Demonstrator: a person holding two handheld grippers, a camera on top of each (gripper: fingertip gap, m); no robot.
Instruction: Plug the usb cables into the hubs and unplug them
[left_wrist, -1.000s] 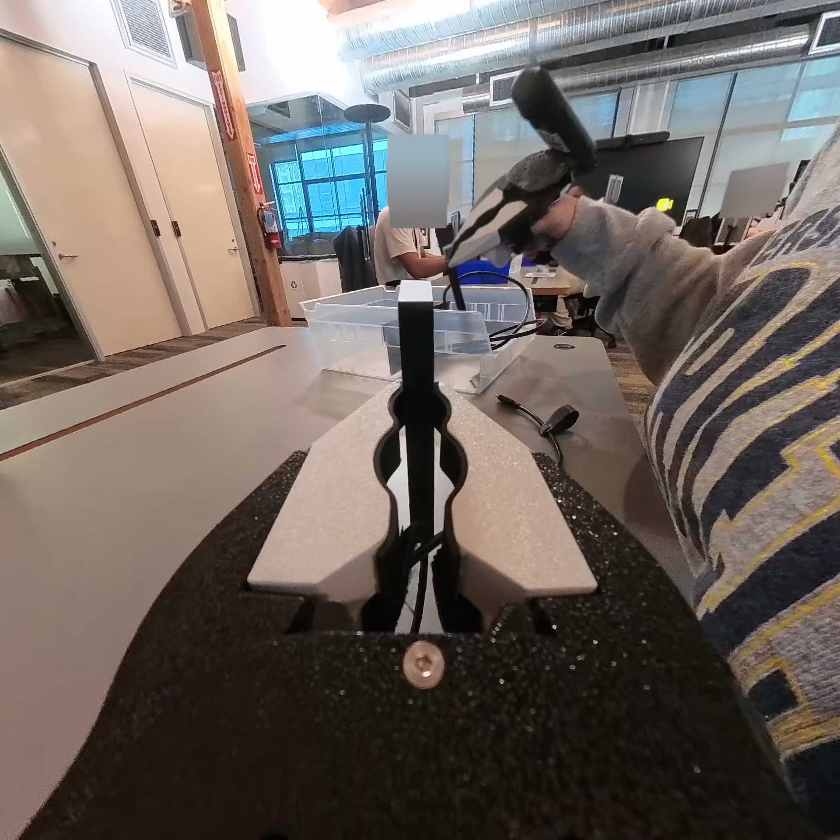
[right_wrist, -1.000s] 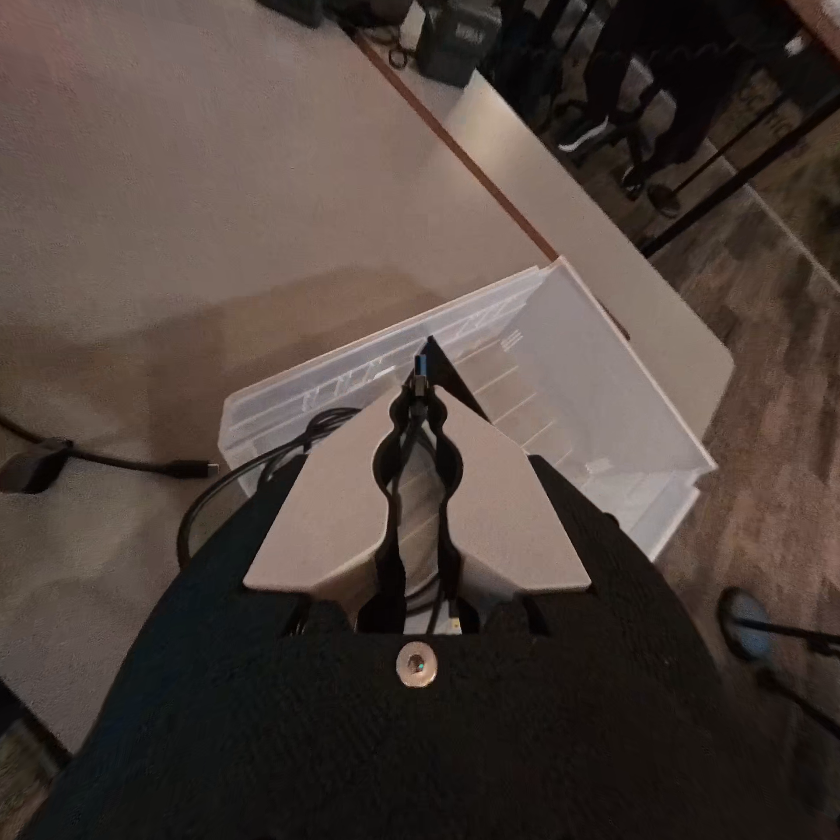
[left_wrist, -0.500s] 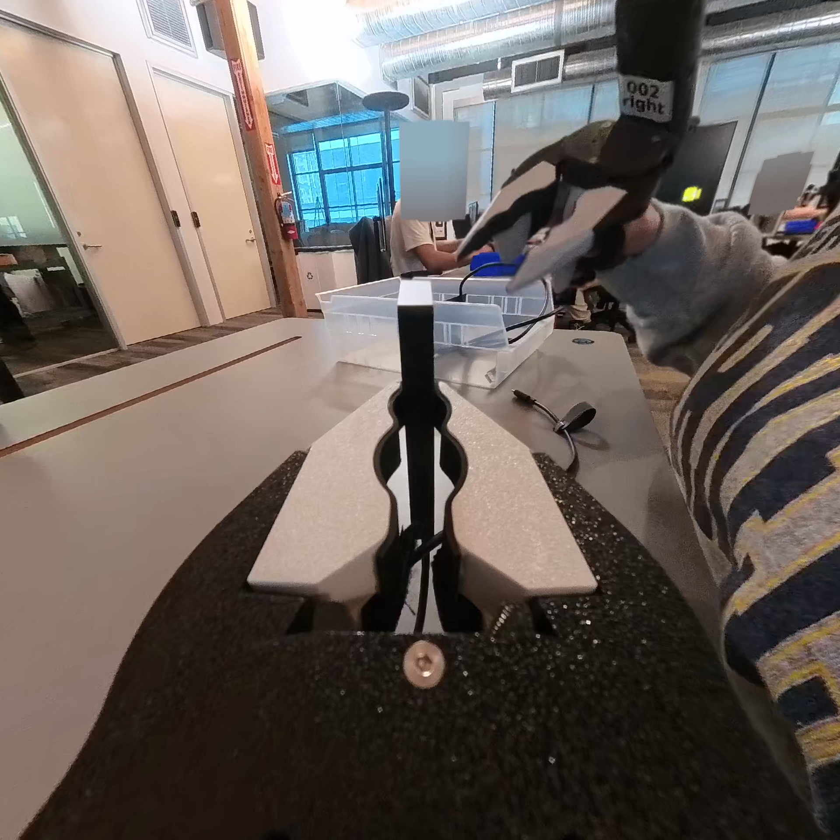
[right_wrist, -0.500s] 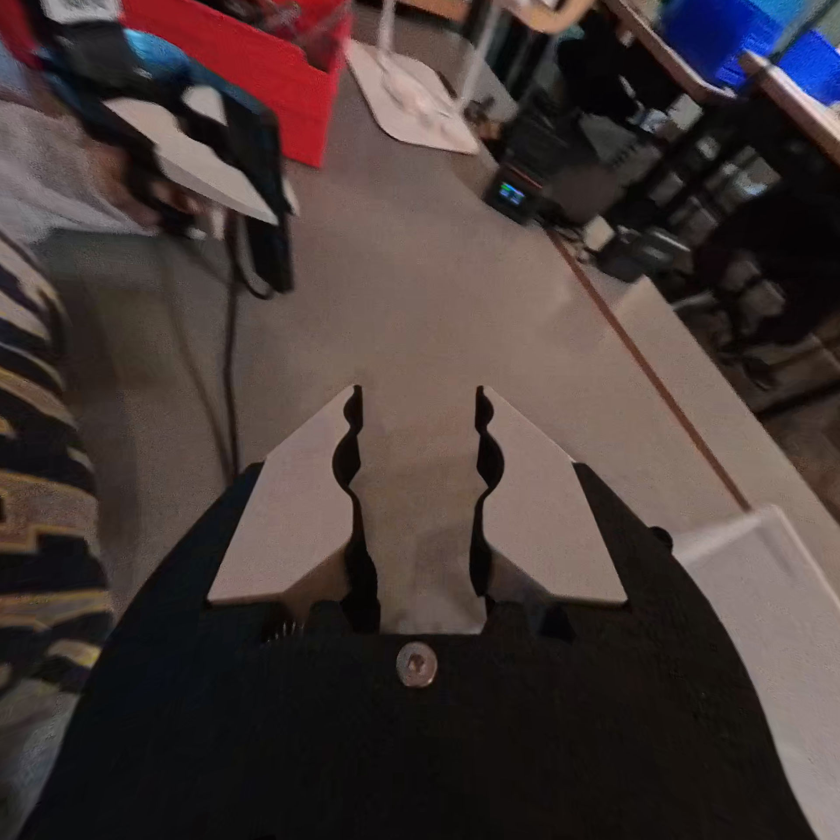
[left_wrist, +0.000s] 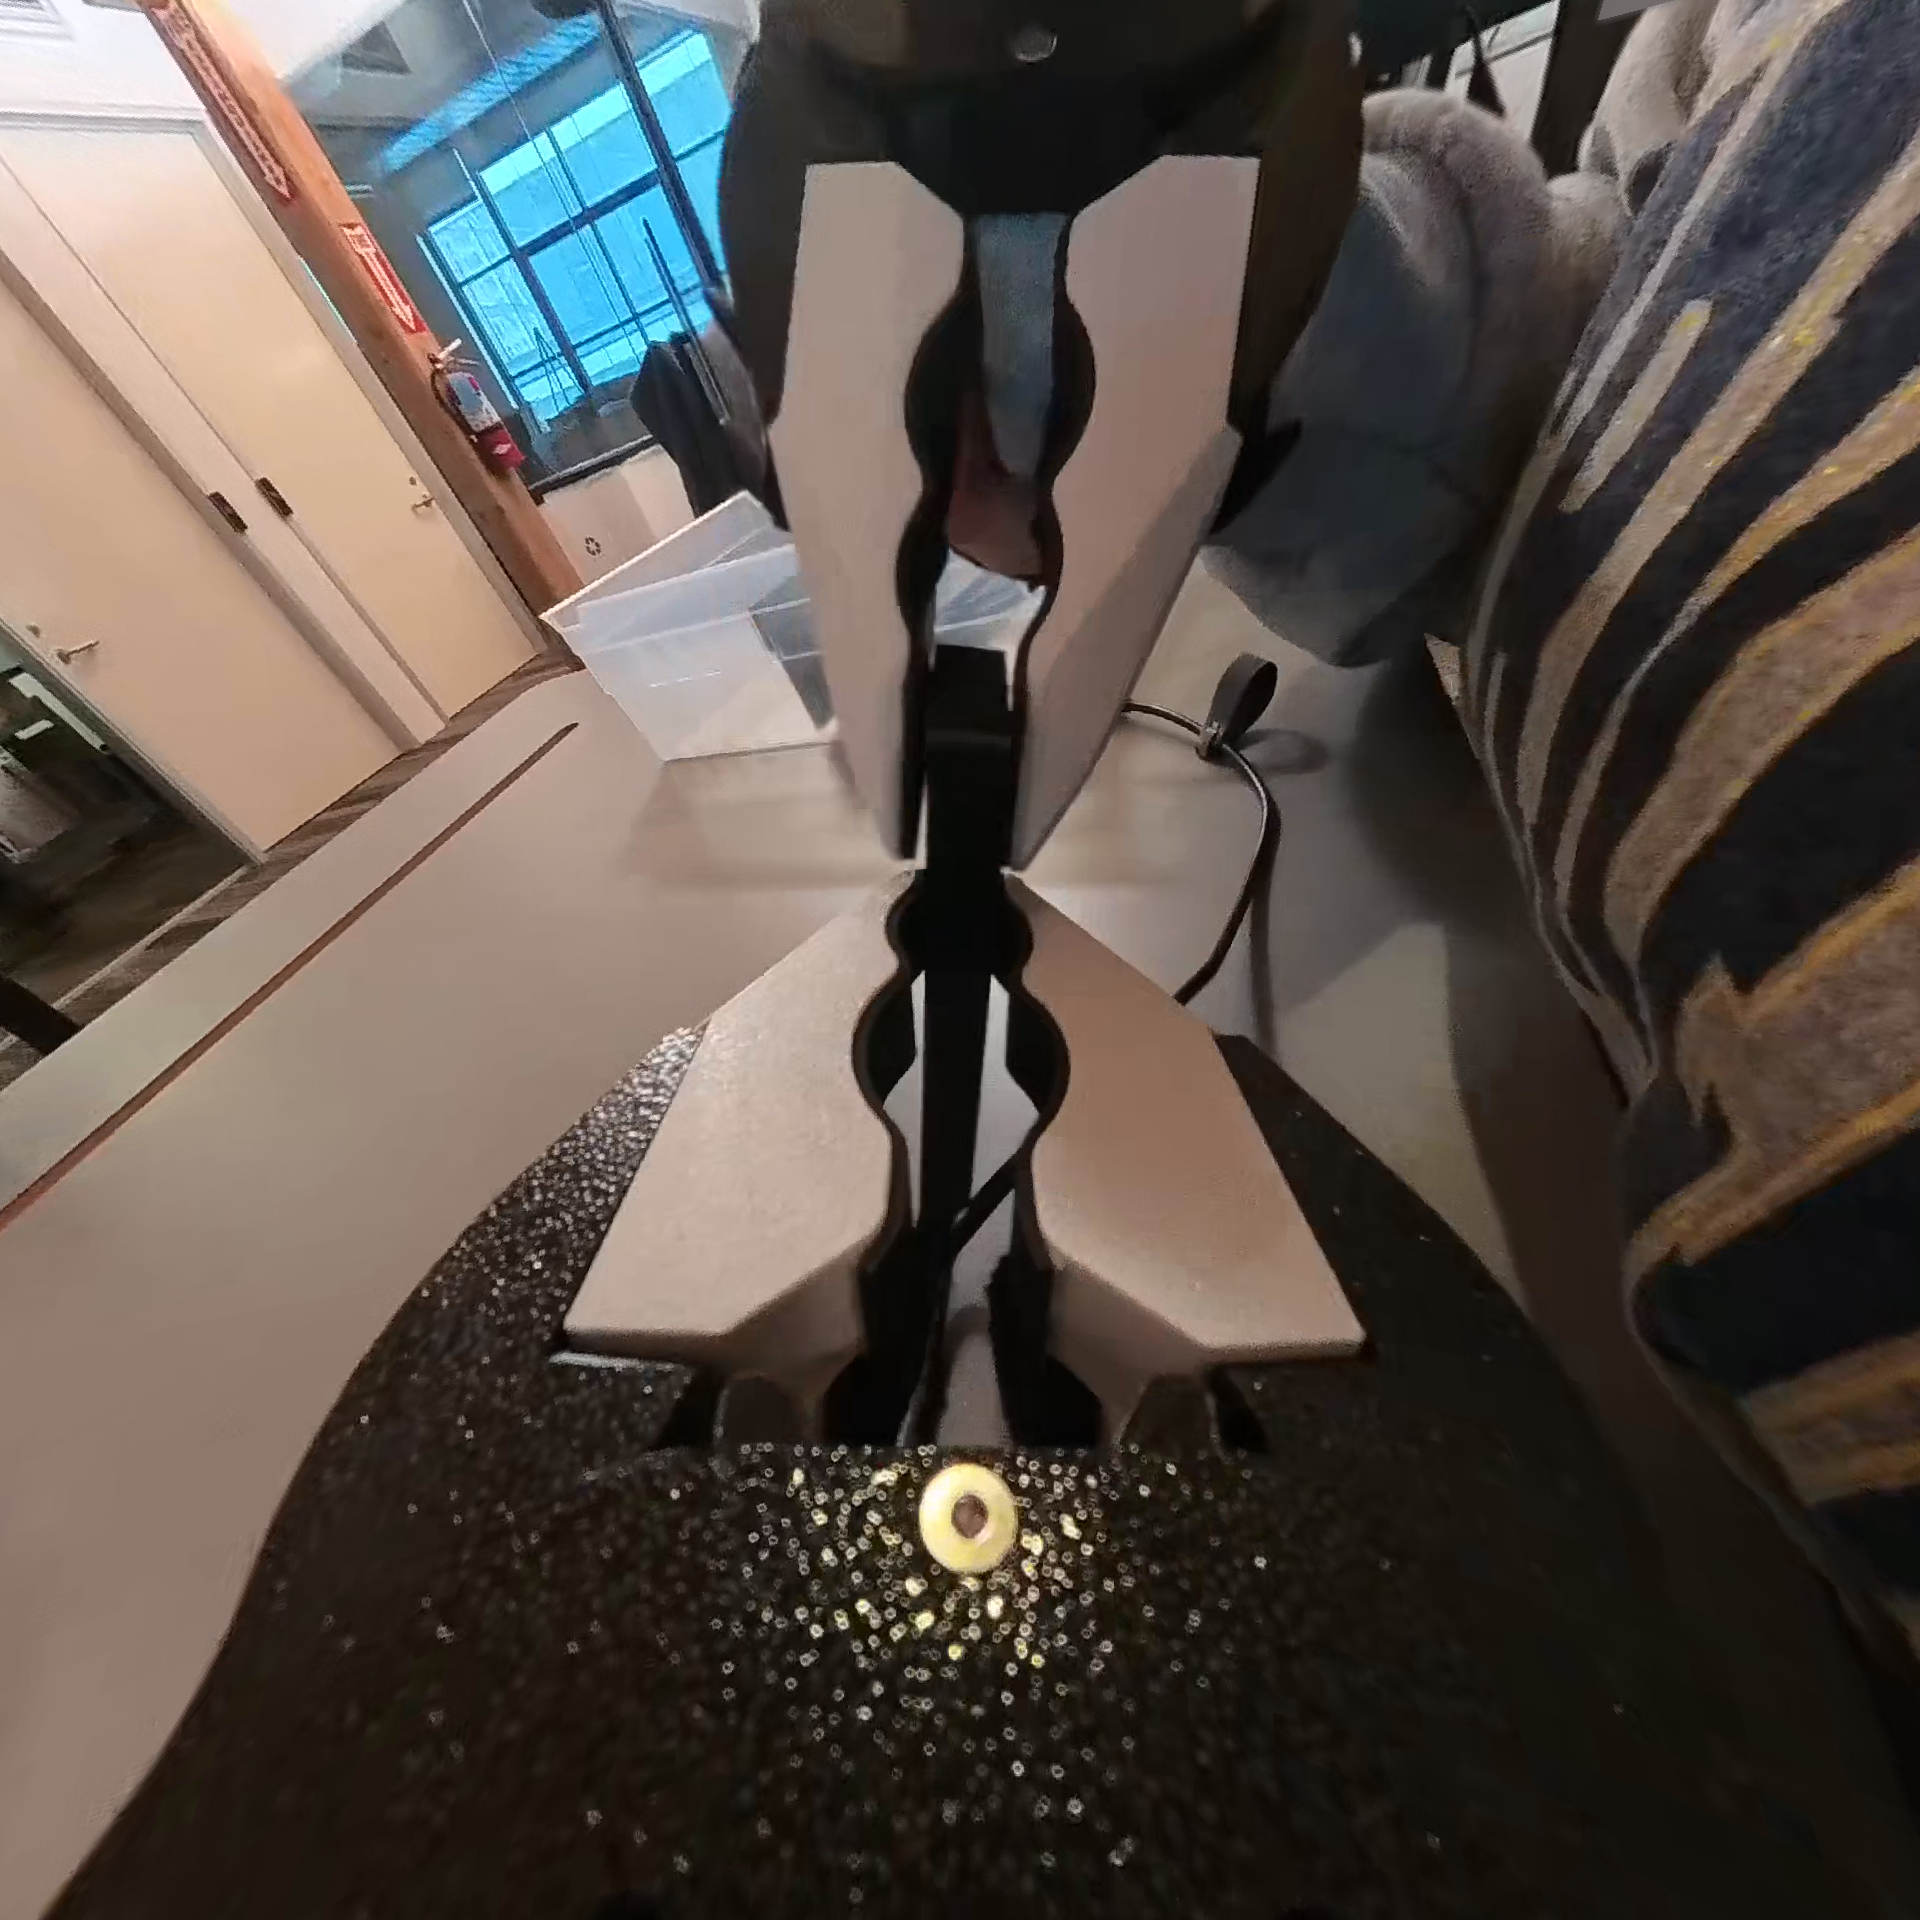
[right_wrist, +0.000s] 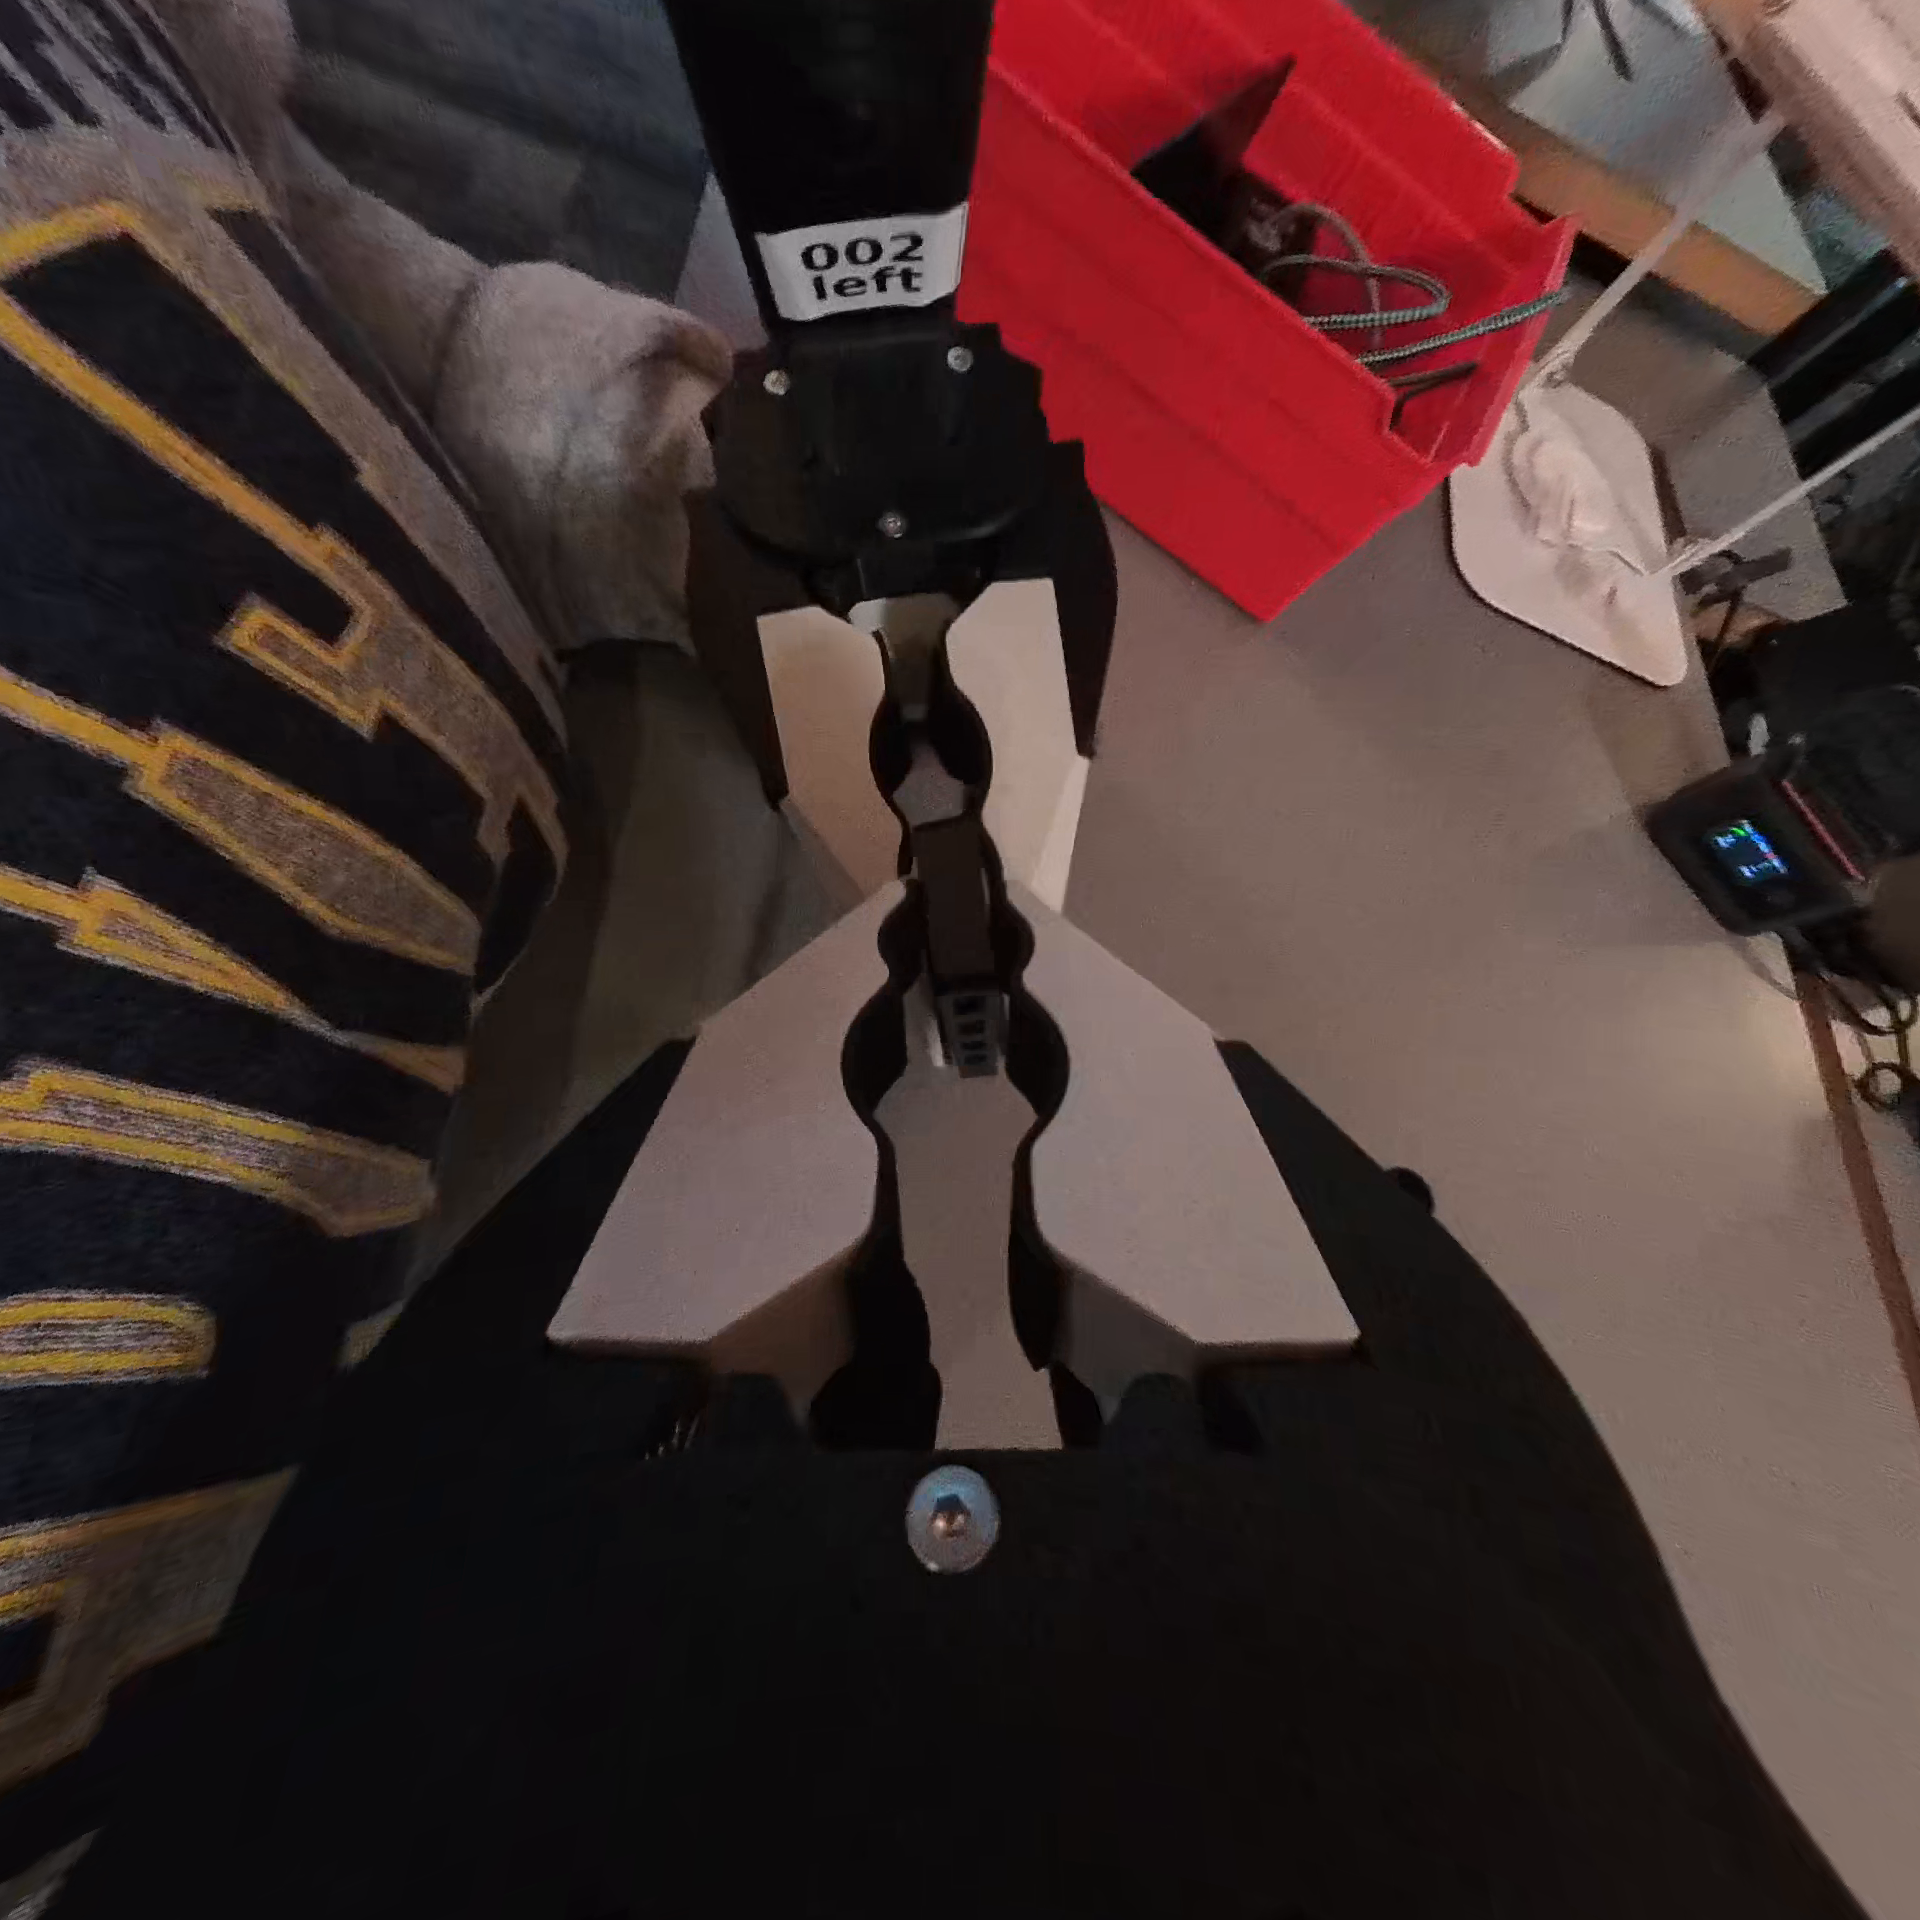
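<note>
My left gripper (left_wrist: 956, 883) is shut on a thin black USB hub (left_wrist: 952, 1039) and holds it upright above the grey table. The hub's cable (left_wrist: 961, 1210) hangs down between the left fingers. My right gripper (left_wrist: 956, 857) comes in from the top, tip to tip with the left. Its jaws are closed on the hub's free end. In the right wrist view the hub (right_wrist: 961, 977) sits between the right gripper's (right_wrist: 956, 899) fingertips, port side toward the camera. The left gripper (right_wrist: 940, 831) holds the far end.
A clear plastic bin (left_wrist: 686, 644) stands on the table behind the grippers. A black cable with a strap (left_wrist: 1236, 707) lies beside it. A red bin (right_wrist: 1226, 343) holds cables. A white stand base (right_wrist: 1558, 540) and a small black device (right_wrist: 1756, 862) lie to the right. A person's patterned sweater (left_wrist: 1714, 727) is close by. Some 4 cm of space lies between my two pairs of fingers.
My right gripper let go of a cable over the clear bin, opened, swung round to face the left gripper and closed on the hub's free end. The left gripper kept hold of the hub.
</note>
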